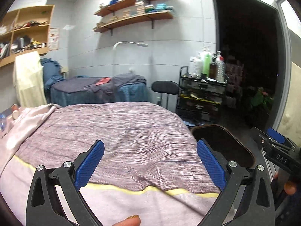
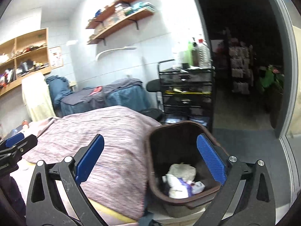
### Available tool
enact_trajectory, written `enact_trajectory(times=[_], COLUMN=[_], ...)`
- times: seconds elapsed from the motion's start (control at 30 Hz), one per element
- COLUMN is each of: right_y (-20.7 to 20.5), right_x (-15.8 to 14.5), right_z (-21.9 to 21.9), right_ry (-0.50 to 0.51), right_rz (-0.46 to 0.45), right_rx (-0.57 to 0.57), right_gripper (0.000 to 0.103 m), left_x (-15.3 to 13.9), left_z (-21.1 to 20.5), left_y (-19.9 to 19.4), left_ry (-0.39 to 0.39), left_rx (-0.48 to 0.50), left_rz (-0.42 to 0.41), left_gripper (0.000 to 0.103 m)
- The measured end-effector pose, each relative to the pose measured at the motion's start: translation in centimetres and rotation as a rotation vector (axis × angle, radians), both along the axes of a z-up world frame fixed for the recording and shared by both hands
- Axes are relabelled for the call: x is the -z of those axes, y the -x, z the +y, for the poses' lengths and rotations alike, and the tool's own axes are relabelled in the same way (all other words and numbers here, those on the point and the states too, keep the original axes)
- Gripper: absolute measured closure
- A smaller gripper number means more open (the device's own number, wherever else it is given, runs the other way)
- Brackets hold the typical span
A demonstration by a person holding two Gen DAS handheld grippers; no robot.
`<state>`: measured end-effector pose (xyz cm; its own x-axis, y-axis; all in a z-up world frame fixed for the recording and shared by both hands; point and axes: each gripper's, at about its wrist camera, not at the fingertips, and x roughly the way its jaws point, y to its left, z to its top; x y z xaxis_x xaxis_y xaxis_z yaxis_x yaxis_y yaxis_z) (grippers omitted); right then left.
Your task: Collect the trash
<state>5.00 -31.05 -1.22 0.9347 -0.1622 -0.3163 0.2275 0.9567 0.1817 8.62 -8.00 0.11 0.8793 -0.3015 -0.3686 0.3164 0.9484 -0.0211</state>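
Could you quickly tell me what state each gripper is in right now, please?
Left gripper: open, holding nothing, above the bed cover.
Right gripper: open, holding nothing, beside the trash bin.

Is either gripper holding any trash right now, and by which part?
Nothing is held. The left gripper and right gripper both stand open and empty; crumpled trash lies in the brown bin.

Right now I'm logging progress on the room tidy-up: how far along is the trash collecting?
Done: crumpled white trash already lies in the brown bin beside the bed. In hand: nothing; the left hand-held gripper and the right hand-held gripper both stand open and empty. Left: no loose trash shows on the purple cover; small items at the bed's far left corner are too blurred to tell.
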Motion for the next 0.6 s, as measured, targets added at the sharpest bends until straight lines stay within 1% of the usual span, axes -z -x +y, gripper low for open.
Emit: enact_trajectory(times=[0.1,0.2,0.4,0.47,0.6], right_y=[0.4,0.6,1.7,2.1,2.8], right_x=[-0.2,-0.2,-0.2,-0.2,-0.1], right_z=[2.1,4.0,7.1,7.8,8.9], right_ry=[0.034,0.053,0.077,0.084,0.108], right_rz=[-0.036,-0.047,-0.072,-0.073,-0.074], right_rx=[-0.039,-0.08,-0.125,-0.124,-0.138], right_gripper=[0.006,0.006,0.006,0.006,0.006], left_x=[-0.1,0.0,0.1,0.1,0.4], left_z=[1.8,3.1,4.9,5.4,5.8], left_y=[0.8,1.5,2.7,3.1,3.7], left_ry=[0.001,-0.001,0.031,0.043,0.044], left_rx=[-0.084,-0.139,-0.153,-0.163,-0.167], left_rz=[-0.025,-0.051,-0.057,-0.062,-0.062], left_gripper=[0.006,0.006,0.006,0.006,0.006])
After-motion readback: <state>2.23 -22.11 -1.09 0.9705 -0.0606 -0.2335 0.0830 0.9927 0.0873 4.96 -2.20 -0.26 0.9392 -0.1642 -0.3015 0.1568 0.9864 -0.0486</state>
